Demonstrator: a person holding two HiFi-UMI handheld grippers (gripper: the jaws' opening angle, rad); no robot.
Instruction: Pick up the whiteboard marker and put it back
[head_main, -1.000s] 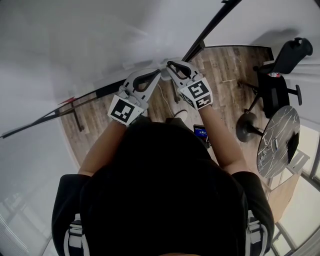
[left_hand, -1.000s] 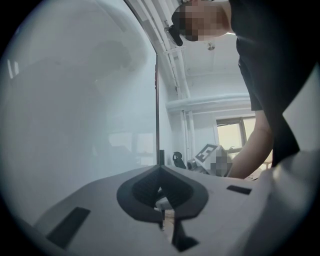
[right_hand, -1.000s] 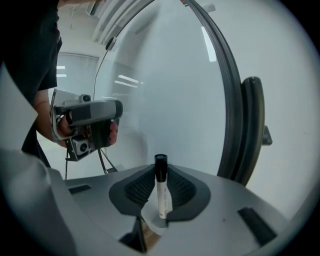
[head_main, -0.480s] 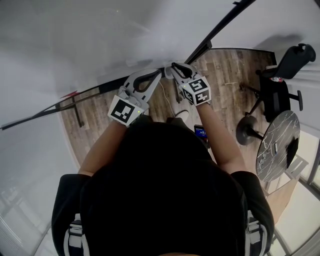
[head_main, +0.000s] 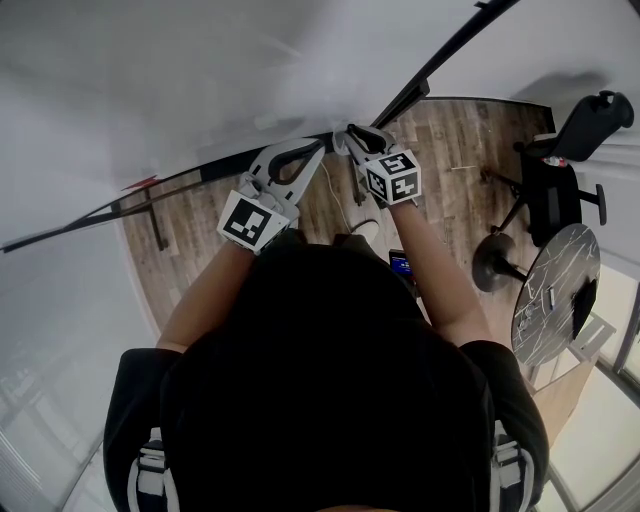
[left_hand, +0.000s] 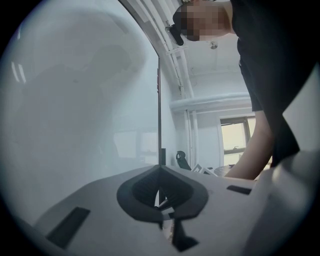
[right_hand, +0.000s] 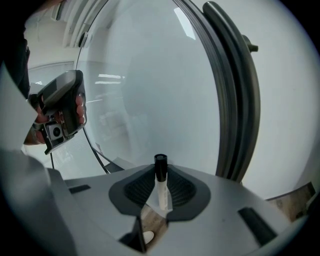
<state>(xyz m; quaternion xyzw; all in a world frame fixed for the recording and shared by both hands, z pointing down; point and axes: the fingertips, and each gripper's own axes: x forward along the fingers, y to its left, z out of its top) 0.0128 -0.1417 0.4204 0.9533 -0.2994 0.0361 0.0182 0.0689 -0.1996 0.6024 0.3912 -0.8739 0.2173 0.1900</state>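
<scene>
Close against the whiteboard (right_hand: 150, 85), the right gripper (right_hand: 160, 175) pinched the whiteboard marker (right_hand: 161, 187), its black cap poking past the tips, near the board's dark frame edge (right_hand: 235, 105). Alongside, the left gripper (left_hand: 160, 171) had its jaws pressed together on nothing. Open wood floor (head_main: 450, 140) lay below.

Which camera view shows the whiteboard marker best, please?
The right gripper view: the white whiteboard marker with black cap stands out clearly there, clamped between the right tongs. The head view shows only the tongs from above, and no marker can be made out. The left gripper view does not show it.
</scene>
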